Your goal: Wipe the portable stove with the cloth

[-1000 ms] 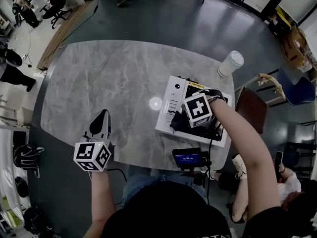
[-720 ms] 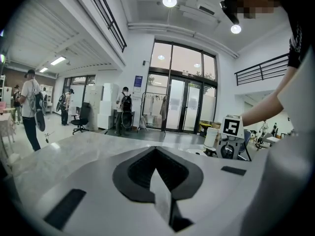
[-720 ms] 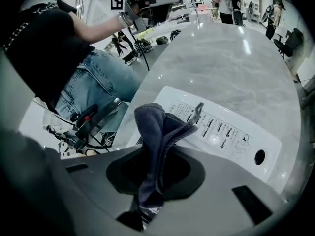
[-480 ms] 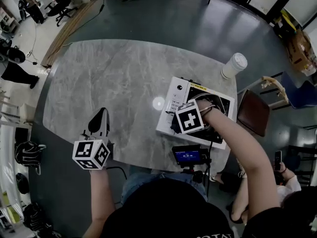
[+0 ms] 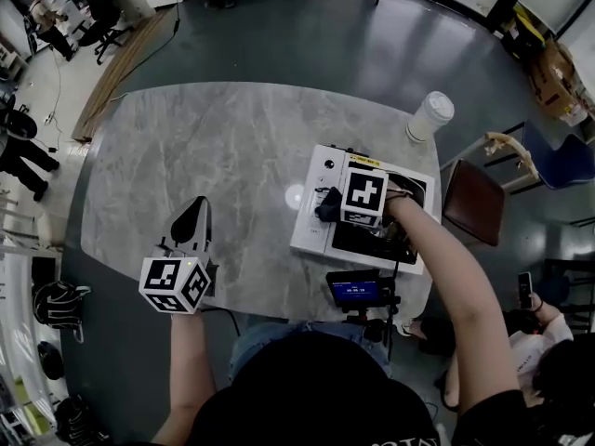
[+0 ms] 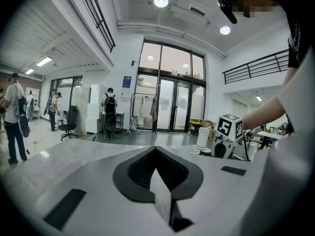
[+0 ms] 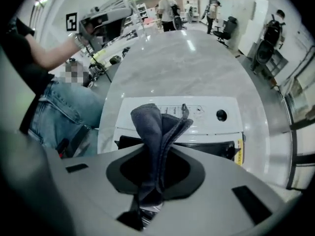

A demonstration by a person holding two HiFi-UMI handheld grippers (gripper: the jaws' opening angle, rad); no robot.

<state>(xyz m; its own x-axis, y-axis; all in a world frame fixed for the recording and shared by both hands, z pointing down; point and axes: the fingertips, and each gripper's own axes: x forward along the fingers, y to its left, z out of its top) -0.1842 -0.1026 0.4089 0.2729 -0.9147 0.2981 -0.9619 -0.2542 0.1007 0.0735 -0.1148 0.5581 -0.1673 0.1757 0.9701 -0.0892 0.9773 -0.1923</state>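
Head view: a white portable stove with a black burner top point(image 5: 314, 235) sits on the grey marble table point(image 5: 214, 156). The right gripper point(image 5: 327, 206) hovers over the stove's control strip. The left gripper point(image 5: 192, 221) rests well left of the stove. A lidded white cup point(image 5: 430, 117) stands beyond the stove.

Left gripper view: the jaws are together with nothing between them.

Right gripper view: the jaws are clamped on a folded dark grey cloth point(image 7: 156, 132), just above the stove's white panel.

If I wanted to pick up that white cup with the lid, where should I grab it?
Grab the white cup around its round side wall, below the lid, coming in level from the side. It stands upright, so the wall offers two facing sides, while the lid might pop off. The right gripper is shut on the cloth, so the empty left gripper would probably do it.
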